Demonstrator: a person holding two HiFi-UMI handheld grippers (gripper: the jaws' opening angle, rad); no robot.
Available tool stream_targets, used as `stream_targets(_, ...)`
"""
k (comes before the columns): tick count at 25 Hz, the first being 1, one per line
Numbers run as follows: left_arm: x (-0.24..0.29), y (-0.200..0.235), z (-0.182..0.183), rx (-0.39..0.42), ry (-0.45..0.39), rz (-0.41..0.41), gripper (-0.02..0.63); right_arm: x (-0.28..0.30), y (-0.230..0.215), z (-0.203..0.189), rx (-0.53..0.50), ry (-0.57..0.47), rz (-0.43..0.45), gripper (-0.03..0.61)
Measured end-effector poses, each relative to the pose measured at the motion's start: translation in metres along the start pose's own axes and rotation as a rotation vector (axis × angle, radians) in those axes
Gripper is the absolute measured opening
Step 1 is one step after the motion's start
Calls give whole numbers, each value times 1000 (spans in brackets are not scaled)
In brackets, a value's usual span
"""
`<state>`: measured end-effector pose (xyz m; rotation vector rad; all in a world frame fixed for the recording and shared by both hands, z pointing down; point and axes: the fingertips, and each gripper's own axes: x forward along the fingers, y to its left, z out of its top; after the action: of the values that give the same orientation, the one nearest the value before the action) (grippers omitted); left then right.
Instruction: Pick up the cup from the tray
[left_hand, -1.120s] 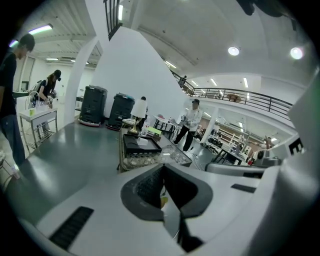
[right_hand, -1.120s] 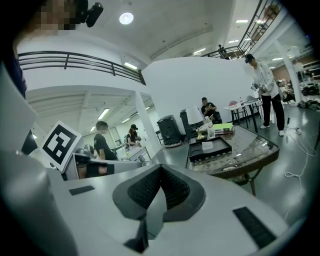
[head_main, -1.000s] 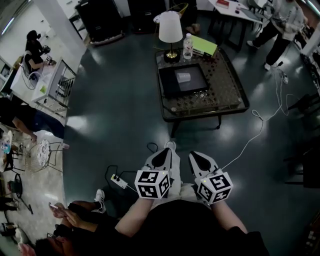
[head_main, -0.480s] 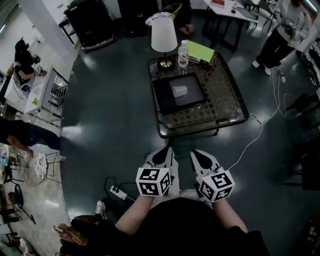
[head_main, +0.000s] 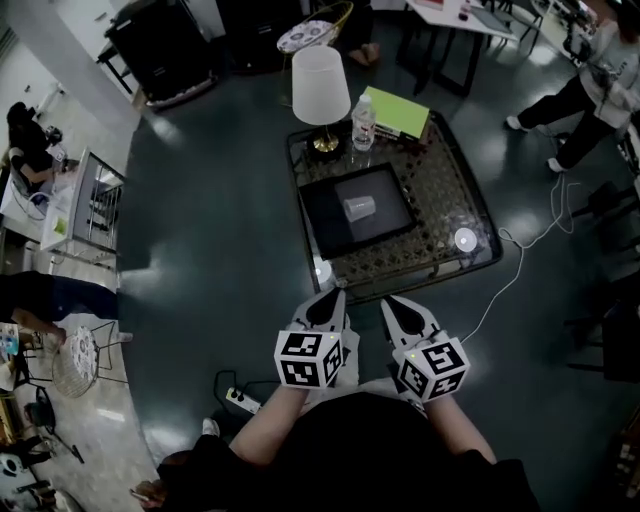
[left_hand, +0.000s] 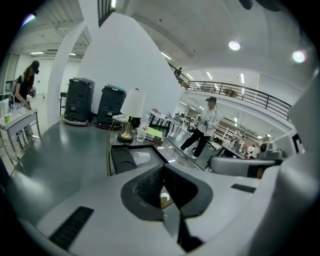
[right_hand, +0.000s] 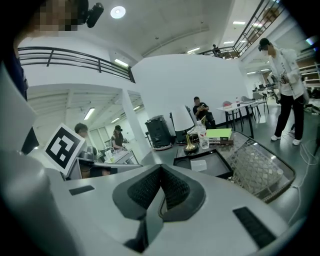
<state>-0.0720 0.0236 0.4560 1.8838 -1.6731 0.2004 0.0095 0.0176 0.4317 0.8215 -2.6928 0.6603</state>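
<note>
A clear plastic cup (head_main: 358, 207) lies on a black tray (head_main: 325, 218) on a low glass-topped table (head_main: 470, 200). My two grippers are held side by side short of the table's near edge, both pointing at it. The left gripper (head_main: 333, 296) is shut with nothing in it, and so is the right gripper (head_main: 390, 303). In the left gripper view the cup (left_hand: 141, 157) and tray (left_hand: 121, 159) lie ahead past the closed left gripper (left_hand: 164, 172). In the right gripper view the cup (right_hand: 199, 165) and tray (right_hand: 216, 166) show beyond the closed right gripper (right_hand: 160, 172).
A white-shaded lamp (head_main: 320, 85), a water bottle (head_main: 362, 122) and a green book (head_main: 396, 112) stand at the table's far end. A white cable (head_main: 505, 275) runs over the floor at right, a power strip (head_main: 243, 400) lies at left. A person (head_main: 595, 90) stands far right.
The table with tray and cup has come closer in the head view, its near edge now just ahead of both grippers. Both stay shut and side by side.
</note>
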Motion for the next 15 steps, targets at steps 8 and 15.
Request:
stream_targets(8, 48, 28, 39, 23, 39, -43, 11, 54, -26, 32, 21, -1, -43, 11)
stream_targets(15, 84, 48, 59, 29, 73, -64, 11, 92, -47, 47, 35, 14, -71, 11)
